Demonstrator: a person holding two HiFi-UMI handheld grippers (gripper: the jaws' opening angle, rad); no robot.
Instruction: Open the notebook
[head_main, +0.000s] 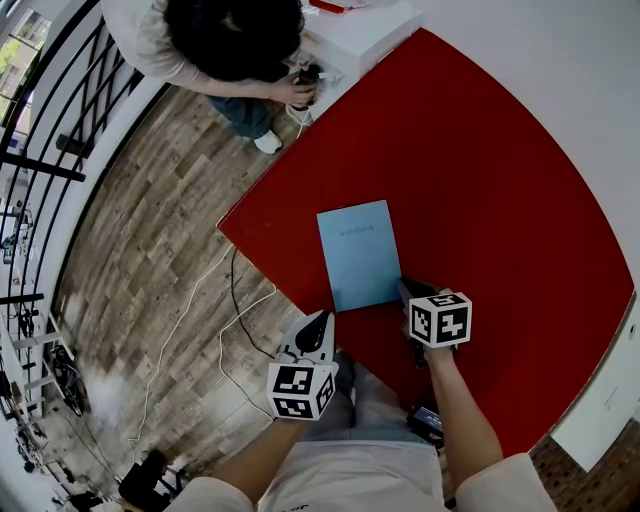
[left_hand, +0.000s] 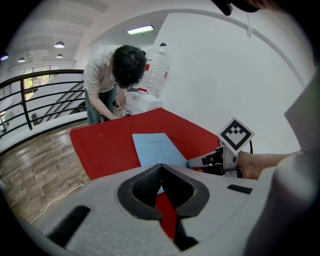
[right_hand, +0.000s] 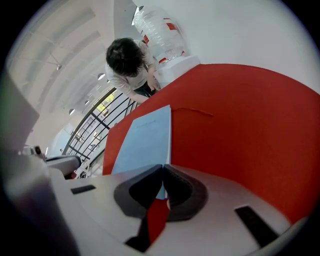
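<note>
A light blue notebook (head_main: 358, 253) lies closed on the red table (head_main: 500, 180). My right gripper (head_main: 403, 287) sits at its near right corner, jaws closed with the tips meeting on the cover's edge (right_hand: 163, 166). The notebook (right_hand: 145, 137) stretches away from those tips. My left gripper (head_main: 322, 318) hovers just off the table's near edge, by the notebook's near left corner. Its jaws are shut (left_hand: 161, 166) with nothing between them. The left gripper view shows the notebook (left_hand: 157, 149) ahead and the right gripper (left_hand: 192, 163) touching its corner.
A person (head_main: 235, 40) bends over a white box (head_main: 360, 30) at the table's far corner. Large water bottles (left_hand: 157, 67) stand behind it. Cables (head_main: 230, 330) trail over the wooden floor to the left, and a black railing (head_main: 50, 170) runs beyond.
</note>
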